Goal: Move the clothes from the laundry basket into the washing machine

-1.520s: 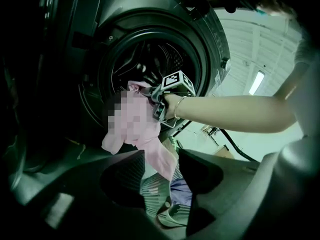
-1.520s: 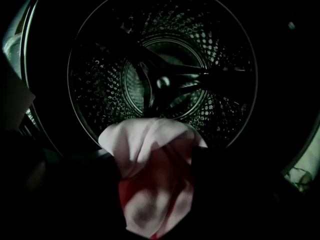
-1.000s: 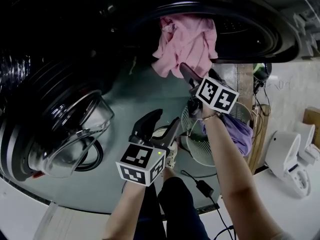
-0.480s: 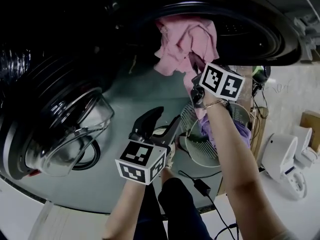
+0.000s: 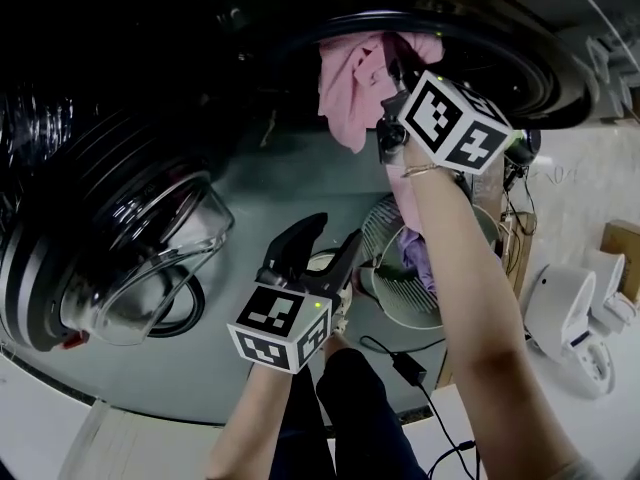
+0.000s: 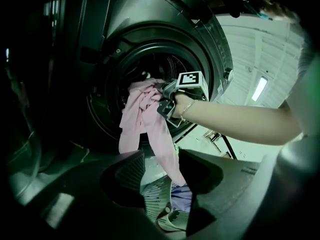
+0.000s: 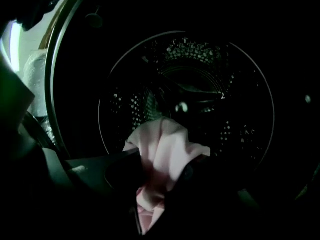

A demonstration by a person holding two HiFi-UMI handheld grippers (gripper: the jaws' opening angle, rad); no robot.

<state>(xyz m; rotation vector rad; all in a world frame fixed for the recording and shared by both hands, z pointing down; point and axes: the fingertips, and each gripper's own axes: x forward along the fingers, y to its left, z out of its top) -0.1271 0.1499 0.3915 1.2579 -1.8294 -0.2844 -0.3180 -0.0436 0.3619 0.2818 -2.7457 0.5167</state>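
While my right gripper [image 7: 160,184] holds a soft pink cloth [image 5: 350,83], it is up at the round mouth of the big dark grey washing machine [image 6: 150,39]. Its jaws have just been closing, and now they are narrow and pinch the cloth tight between them. The top of the cloth is right at the mouth, but the long end hangs down outside. So I think this cloth is not in yet. It needs a push deep into the shiny metal drum [image 7: 200,84], and then I can let go.

My left gripper [image 5: 328,243] waits lower down and points at the round white plastic laundry basket [image 5: 380,238]. Its jaws are wide apart and nothing is in them.

Inside the drum it is very dark. I see only the little holes and no other clothes, but I cannot see the bottom well. In the basket lies a light purple cloth [image 5: 420,263], with something pale under it. So the job looks far from done: one cloth is at the door, and more clothes are left in the basket for me to pick up.
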